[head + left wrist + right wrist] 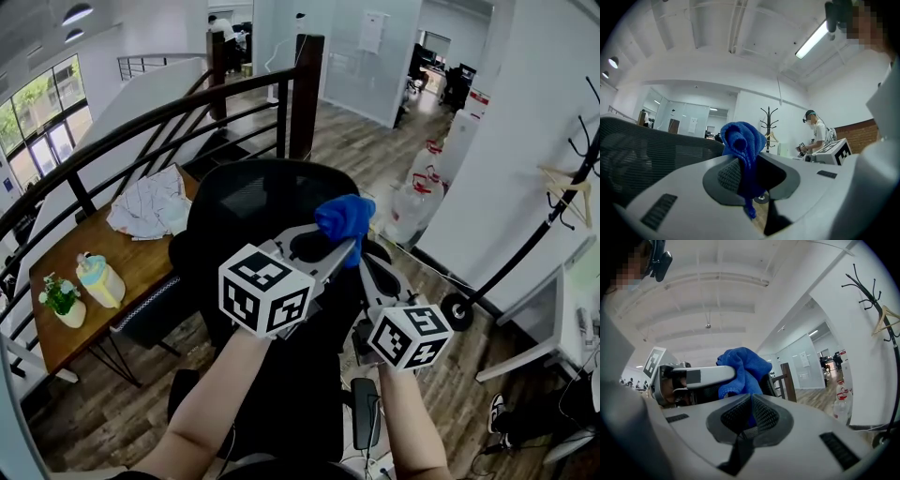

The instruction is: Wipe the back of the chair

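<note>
Nearest the head camera, two bare forearms are seen reaching forward, each ending in a gripper. A blue cloth [345, 217] is clamped in the left gripper [341, 246]. It is bunched into a wad that stands above the jaw tips, just over the upper part of the black mesh chair back [246, 202]. Whether the cloth is pressed to the mesh cannot be told. The right gripper [367, 268] is held just beside it, its jaws drawn together tip to tip. Nothing is clearly caught between them, though the cloth lies right at their ends. Beyond the chair, a wooden table [141, 267] bearing a crumpled pale fabric [150, 204] is seen to the left, a curved dark railing [141, 127] behind, and a coat stand [562, 192] to the right.

Only a small fold appears to be pinched, so the wad could be dragged free once it is rubbed across the mesh. If the chair swivels or rolls, it could be pushed away under pressure unless it is steadied. With the grippers held so close, their jaws could be knocked together, and bare tips could be scraped along the mesh.
</note>
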Tool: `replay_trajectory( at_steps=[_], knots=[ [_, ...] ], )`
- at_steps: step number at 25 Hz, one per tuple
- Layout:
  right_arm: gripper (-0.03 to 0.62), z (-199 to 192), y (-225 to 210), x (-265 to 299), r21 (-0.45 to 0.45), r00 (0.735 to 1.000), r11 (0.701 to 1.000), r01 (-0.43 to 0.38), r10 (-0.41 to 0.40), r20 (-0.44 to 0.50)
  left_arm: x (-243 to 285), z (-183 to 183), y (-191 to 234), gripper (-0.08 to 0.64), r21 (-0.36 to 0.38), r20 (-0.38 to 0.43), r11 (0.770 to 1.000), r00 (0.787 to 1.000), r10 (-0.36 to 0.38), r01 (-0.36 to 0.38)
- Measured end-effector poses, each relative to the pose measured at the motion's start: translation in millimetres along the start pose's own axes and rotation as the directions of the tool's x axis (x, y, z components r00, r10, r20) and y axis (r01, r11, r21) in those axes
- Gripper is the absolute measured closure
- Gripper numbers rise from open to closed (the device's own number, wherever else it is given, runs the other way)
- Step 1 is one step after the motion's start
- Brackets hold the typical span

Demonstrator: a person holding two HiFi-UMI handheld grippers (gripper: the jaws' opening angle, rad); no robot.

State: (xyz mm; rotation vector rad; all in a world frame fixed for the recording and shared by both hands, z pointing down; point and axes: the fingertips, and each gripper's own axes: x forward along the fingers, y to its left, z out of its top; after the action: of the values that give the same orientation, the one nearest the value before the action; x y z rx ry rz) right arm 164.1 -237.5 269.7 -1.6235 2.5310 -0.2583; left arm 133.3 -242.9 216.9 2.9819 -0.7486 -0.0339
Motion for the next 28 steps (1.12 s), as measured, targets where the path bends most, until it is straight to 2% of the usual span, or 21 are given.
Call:
replay_trajectory(
  at_steps=[7, 17, 28],
  knots=[
    [0.563, -11, -13, 4, 0.023, 1.000, 1.000, -0.006, 0.007, -0.023, 19, -22, 19, 0.471, -0.016, -0.050, 0.999, 0.998, 0.042, -0.043],
    [0.563, -11, -34, 10, 0.061, 0.999, 0.998, -0.012, 0.014, -0.029, 22, -24, 42, 0.471, -0.011, -0.070, 0.990, 0.988, 0.137, -0.138],
    [0.563, -14, -12, 32, 0.086, 0.997, 0.994, -0.064, 0.066, -0.027, -4, -28, 66, 0.471, -0.010, -0.097, 0.976, 0.972, 0.214, -0.216]
  ],
)
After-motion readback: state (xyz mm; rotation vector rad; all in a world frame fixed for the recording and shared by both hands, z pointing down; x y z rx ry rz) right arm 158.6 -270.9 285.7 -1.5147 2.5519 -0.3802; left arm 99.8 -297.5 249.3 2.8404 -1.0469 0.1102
